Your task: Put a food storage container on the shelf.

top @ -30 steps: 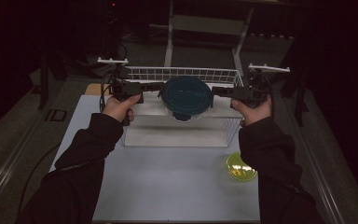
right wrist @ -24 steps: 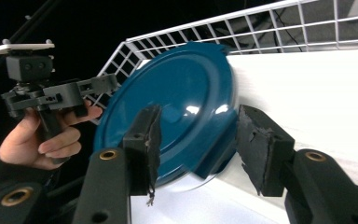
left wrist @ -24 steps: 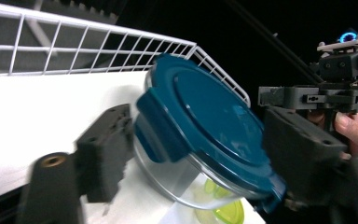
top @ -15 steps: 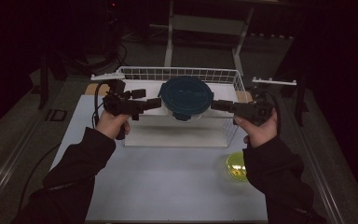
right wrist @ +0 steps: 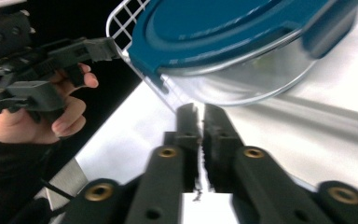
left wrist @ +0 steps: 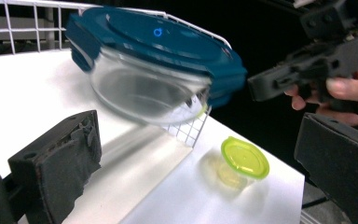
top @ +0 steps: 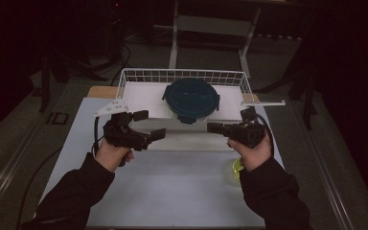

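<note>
A round glass container with a dark blue lid [top: 190, 99] lies tilted at the front of a white wire basket [top: 124, 79]. My left gripper [top: 149, 125] hangs open in front of the container's left side; its jaws have just been opening and nothing is between them. In the left gripper view the two black pads [left wrist: 56, 163] stand far apart below the container [left wrist: 154, 70]. My right gripper [top: 214, 128] is shut and empty at the container's right front; its jaws have just closed. In the right gripper view its tips [right wrist: 199, 114] point just under the glass bowl [right wrist: 242, 42].
A small clear cup with a yellow-green lid [top: 235, 169] stands on the white mat [top: 172, 191] by the right hand, also seen as the cup [left wrist: 242, 158] past the basket's corner. Dark floor and stand legs surround the table.
Both hands have drawn back from the container's sides toward the near side and sunk a little. The left jaws have spread wide and the right jaws have come together. The container has stayed put.
</note>
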### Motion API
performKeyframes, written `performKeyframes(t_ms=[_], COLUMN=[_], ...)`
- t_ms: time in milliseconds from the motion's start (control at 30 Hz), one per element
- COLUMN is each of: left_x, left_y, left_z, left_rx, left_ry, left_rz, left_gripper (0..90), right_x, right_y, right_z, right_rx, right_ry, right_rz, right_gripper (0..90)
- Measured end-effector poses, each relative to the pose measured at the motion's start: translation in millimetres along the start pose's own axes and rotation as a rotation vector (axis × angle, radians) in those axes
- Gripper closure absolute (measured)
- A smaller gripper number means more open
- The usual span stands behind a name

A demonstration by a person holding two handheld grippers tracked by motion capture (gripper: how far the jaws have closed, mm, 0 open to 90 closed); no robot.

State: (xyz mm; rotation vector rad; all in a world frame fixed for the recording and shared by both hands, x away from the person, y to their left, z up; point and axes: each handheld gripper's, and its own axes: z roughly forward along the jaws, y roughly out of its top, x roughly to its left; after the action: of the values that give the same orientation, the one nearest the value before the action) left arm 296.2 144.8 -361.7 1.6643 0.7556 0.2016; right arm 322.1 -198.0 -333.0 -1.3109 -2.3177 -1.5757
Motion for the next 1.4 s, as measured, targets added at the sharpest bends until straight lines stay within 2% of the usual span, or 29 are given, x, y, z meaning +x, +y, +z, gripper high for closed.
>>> performKeyframes(t_ms=[67, 167, 333, 367, 433, 467, 500, 567, 633, 767, 800, 933, 1100, 1200, 1400], left_x=[-4.5, -11.4, -22.4, -22.4, -25.7, -28.1, -28.1, -30.3, -32.0, -34.5, -35.6, -36.8, -36.8, -37.4, -38.0], left_y=[-7.8, -18.7, -40.6, -40.6, -49.7, -59.8, -59.8, -70.8, -79.9, -95.1, -101.8, -111.4, -121.2, -131.3, -140.2], left_z=[-3.4, -8.4, -13.7, -13.7, -14.2, -14.7, -14.7, -14.8, -15.6, -17.7, -19.2, -20.8, -23.1, -25.2, -30.8], left_rx=[-0.001, -0.002, 0.025, 0.025, 0.036, 0.041, 0.041, 0.054, 0.051, 0.05, 0.032, 0.036, 0.027, 0.053, 0.062], left_ry=[0.009, 0.021, 0.01, 0.01, 0.007, 0.008, 0.008, 0.008, 0.011, 0.018, 0.023, 0.042, 0.038, 0.032, 0.028], left_rz=[0.021, 0.045, 0.072, 0.072, 0.076, 0.083, 0.083, 0.078, 0.08, 0.084, 0.083, 0.096, 0.114, 0.12, 0.129], left_gripper=[0.3, 0.3, 0.3, 0.3, 0.3, 0.4, 0.4, 0.3, 0.4, 0.4, 0.4, 0.4, 0.4, 0.4, 0.4], right_x=[4.0, 5.7, 6.6, 6.6, 6.9, 6.1, 6.1, 5.0, 3.1, 3.2, 2.1, -0.3, -3.1, -5.9, -10.0], right_y=[-2.8, -3.9, -3.8, -3.8, -2.3, -0.7, -0.7, 1.4, 3.5, 6.9, 8.5, 12.3, 15.5, 19.3, 24.0], right_z=[7.6, 12.3, 24.9, 24.9, 27.7, 29.4, 29.4, 31.6, 34.0, 38.6, 40.7, 43.9, 46.1, 47.7, 50.1], right_rx=[0.014, 0.014, 0.017, 0.017, 0.014, 0.011, 0.011, 0.005, 0.005, 0.001, -0.003, -0.01, -0.017, -0.02, -0.031], right_ry=[-0.009, -0.007, -0.011, -0.011, -0.022, -0.022, -0.022, -0.035, -0.028, -0.044, -0.045, -0.049, -0.058, -0.072, -0.073], right_rz=[-0.019, -0.02, -0.016, -0.016, -0.018, -0.014, -0.014, -0.014, -0.005, -0.007, -0.004, 0.007, 0.015, 0.017, 0.04], right_gripper=[89.8, 89.8, 89.9, 89.9, 89.9, 89.9, 89.9, 89.9, 89.9, 89.9, 89.9, 89.9, 89.9, 89.9, 89.9])
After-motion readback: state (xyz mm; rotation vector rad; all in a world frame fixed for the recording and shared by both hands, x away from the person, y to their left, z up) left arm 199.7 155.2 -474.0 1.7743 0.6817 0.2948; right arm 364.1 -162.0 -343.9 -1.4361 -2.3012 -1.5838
